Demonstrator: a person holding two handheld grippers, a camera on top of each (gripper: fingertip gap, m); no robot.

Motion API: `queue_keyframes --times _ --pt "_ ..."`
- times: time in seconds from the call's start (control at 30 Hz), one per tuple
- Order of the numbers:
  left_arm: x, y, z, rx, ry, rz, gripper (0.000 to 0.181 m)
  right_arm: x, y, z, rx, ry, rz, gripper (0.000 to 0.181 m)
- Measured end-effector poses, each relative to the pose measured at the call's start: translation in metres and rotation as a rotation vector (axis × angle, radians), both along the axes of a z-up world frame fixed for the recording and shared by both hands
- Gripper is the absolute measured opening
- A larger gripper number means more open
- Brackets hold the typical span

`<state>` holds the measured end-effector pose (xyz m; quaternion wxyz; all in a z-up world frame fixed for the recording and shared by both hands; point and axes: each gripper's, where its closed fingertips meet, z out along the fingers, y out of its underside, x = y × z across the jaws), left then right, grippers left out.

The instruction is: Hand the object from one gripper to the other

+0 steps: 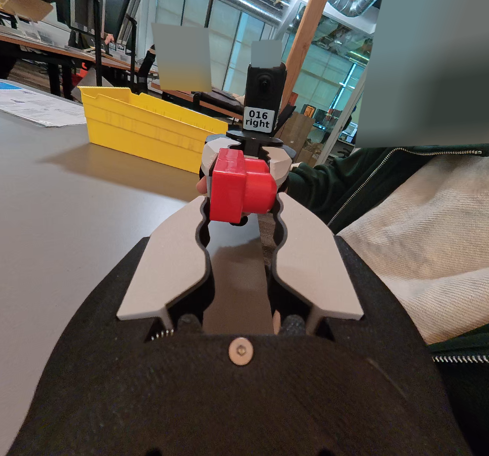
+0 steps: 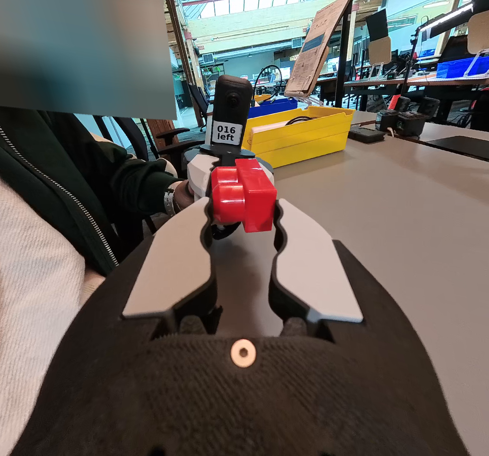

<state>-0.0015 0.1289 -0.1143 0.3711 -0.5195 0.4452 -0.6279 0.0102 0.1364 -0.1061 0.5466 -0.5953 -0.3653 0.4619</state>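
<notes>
Between your two sets of jaws: the red object (image 1: 242, 188) (image 2: 243, 194) hangs in the air above the grey table (image 1: 66, 205) (image 2: 383, 218), a blocky part joined to a rounded part.
Left gripper (image 1: 241, 201) (image 2: 229, 176): your jaws stand narrow, with the fingertips at either side of the red object; the left wrist view shows them touching it or nearly so, and you cannot tell firm contact from a hair's gap.
Right gripper (image 2: 243, 202) (image 1: 247, 161): your jaws are set to the same narrow width, their tips flanking the object from the opposite side, facing the left gripper head on.
Who holds it: both pairs look closed on the object; which one bears the weight cannot be told.
Beyond the jaws: a yellow bin (image 1: 148, 123) (image 2: 299, 134) sits on the table, well apart from the object.
Beside the jaws: your dark green jacket sleeve (image 1: 344, 186) (image 2: 119, 179) reaches to each far gripper.
</notes>
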Motion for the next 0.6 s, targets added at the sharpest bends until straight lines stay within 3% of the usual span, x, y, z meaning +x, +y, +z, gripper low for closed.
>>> queue_keyframes --times 0.23,0.37,0.6 --pt "0.000 -0.003 0.003 0.005 -0.028 -0.009 0.045 0.001 -0.002 0.003 -0.014 0.012 0.011 0.044" --pt "0.002 0.002 -0.001 0.054 -0.007 0.037 0.065 0.008 0.003 0.011 -0.083 0.095 0.014 0.044" --pt "-0.002 0.015 -0.009 0.386 0.096 0.177 0.073 0.012 0.008 -0.009 -0.391 0.146 0.106 0.044"
